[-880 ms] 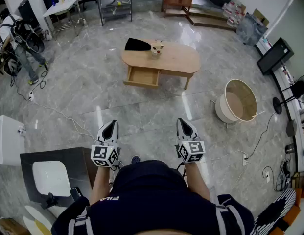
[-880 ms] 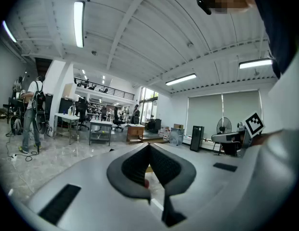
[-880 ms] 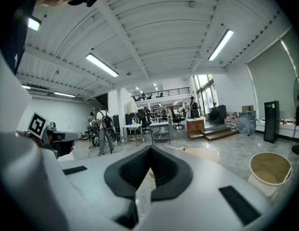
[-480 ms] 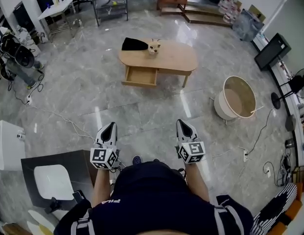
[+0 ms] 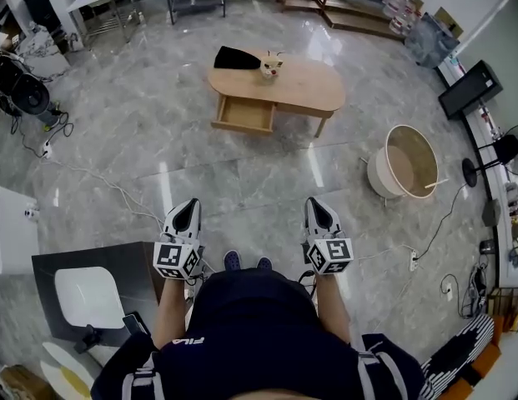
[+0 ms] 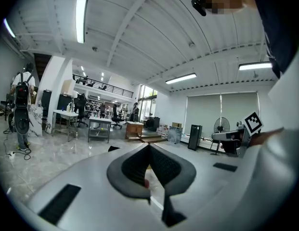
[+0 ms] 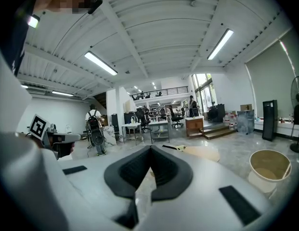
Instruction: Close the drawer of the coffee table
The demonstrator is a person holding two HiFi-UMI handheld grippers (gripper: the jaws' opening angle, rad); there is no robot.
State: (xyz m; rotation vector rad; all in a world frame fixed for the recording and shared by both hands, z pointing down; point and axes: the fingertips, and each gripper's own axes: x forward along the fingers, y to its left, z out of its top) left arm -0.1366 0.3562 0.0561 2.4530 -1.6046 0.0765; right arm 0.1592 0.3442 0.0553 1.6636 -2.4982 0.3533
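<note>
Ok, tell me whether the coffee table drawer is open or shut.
Open: the drawer juts out from under the coffee table top, toward the person, with its wooden inside showing in the head view.

**Q:** From where is the head view taken?

**A:** From above the person, facing forward and steeply down. The left tool point(image 5: 190, 205) and the right tool point(image 5: 314, 203) are seen close below. The bench point(image 5: 304, 90) is seen well ahead across the floor point(image 5: 242, 173).

**Q:** How are the gripper views set?

**A:** Each camera is mounted on its tool and aimed along the jaws, low and nearly level. The lower frame is filled by the tool body, very near.

**Q:** What is shared?

**A:** The bench and the round tub point(image 5: 375, 180) are covered by the head view and the right gripper view. The opposite tool's marker cube point(image 6: 253, 122) is caught at each gripper view's edge.
</note>
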